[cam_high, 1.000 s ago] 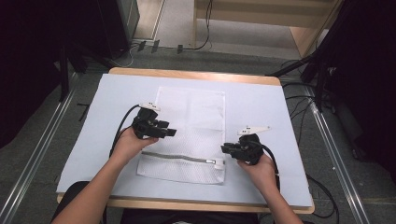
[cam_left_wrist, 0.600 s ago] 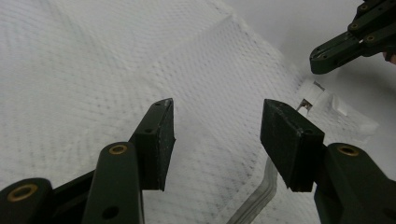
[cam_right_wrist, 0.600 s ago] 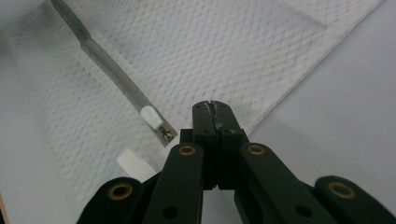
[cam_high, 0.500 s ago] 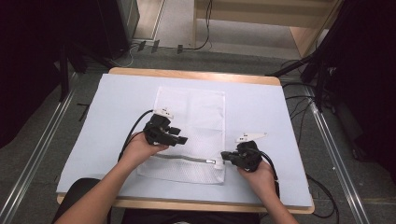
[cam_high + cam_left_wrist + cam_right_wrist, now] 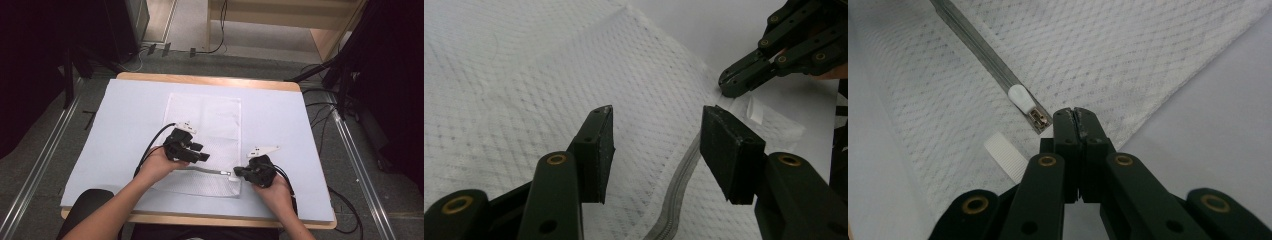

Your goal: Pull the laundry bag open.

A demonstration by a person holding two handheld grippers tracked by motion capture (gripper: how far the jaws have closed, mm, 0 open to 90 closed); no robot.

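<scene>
— Our left gripper [image 5: 654,150] hangs with jaws apart over the zipper [image 5: 676,192]; they've just been narrowing, gripping nothing.

— Our right gripper [image 5: 1078,117] is clamped on the mesh bag [image 5: 205,125] at the zipper's end, by the white pull [image 5: 1020,96], on the table [image 5: 125,115].

Left gripper [image 5: 202,153]: jaws apart, just closing a little, nothing between, pointed right | Right gripper [image 5: 236,172]: jaws shut, pointed left, near edge

One white mesh bag [image 5: 205,130] with one zipper [image 5: 207,171], two tongs, one table [image 5: 210,80].
</scene>
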